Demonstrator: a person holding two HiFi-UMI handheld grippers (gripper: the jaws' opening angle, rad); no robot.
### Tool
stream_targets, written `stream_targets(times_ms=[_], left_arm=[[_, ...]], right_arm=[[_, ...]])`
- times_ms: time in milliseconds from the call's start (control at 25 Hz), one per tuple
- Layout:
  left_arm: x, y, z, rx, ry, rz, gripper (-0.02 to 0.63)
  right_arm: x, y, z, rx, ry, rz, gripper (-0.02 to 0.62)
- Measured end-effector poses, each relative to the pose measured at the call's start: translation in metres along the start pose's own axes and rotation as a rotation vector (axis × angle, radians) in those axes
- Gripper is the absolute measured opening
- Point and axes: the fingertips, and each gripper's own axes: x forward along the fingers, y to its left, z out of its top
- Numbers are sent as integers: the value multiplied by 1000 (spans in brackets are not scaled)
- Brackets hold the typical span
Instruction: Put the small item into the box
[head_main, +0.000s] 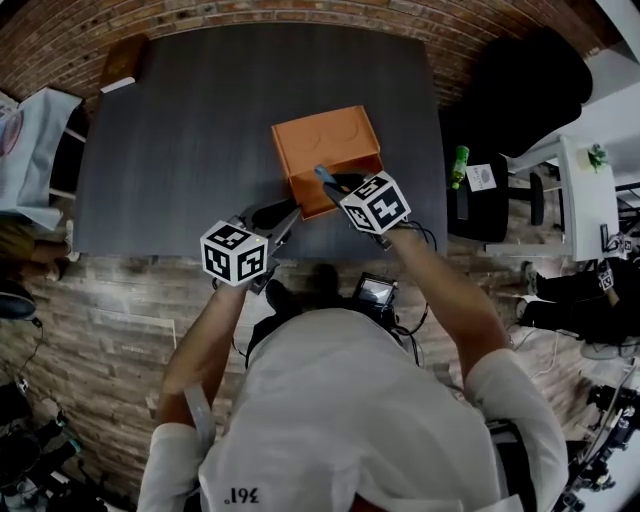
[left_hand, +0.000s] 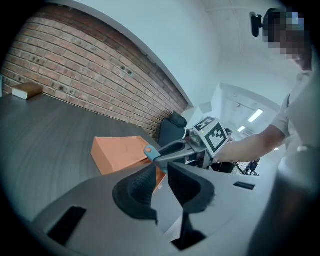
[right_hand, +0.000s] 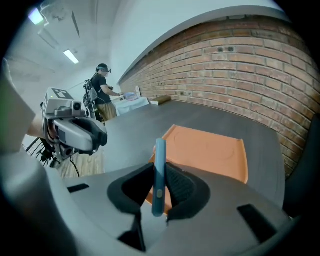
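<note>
Blue flat item is clamped upright between the right gripper jaws. We read that as a grip, jaws narrow on it. It's slim with a rounded end, and that end sticks out past the fingertips. From the head view we see the item's tip above the open compartment of the orange box, not inside it yet. We can't tell whether it touches the box.

The box lid is flipped back flat toward the table's far edge, with two round embossings on its inner face. The box sits close to the near edge of the dark grey table, a bit right of the middle. In the right gripper view the lid lies straight beyond the jaws.

Left gripper: jaws wide apart, and we see nothing between the pads (only table and the box corner behind them). In the head view it sits at the table's near edge, fingertips just beside the box's near-left corner. Contact is not resolvable. Its camera looks across at the box and at the right gripper with the item's tip poking out.

A small brown box is at the table's far-left corner, well apart from everything else. A black chair stands off the right edge, with a green bottle near it. Another person is visible far back in the right gripper view.
</note>
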Motion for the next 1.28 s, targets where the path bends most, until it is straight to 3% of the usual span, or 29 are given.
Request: stream_targets(times_ms=[480,800,1280], left_arm=[[11,22,-36,-66,79,53,67],[11,29,-40,-99,88,67,67],[15,32,-46,-126,104,68,67]], right_arm=[[49,-10,-39,-166,245,41,86],[71,-25,-62,-200,381,35,86],[84,-24,-76,-183,417,71,86]])
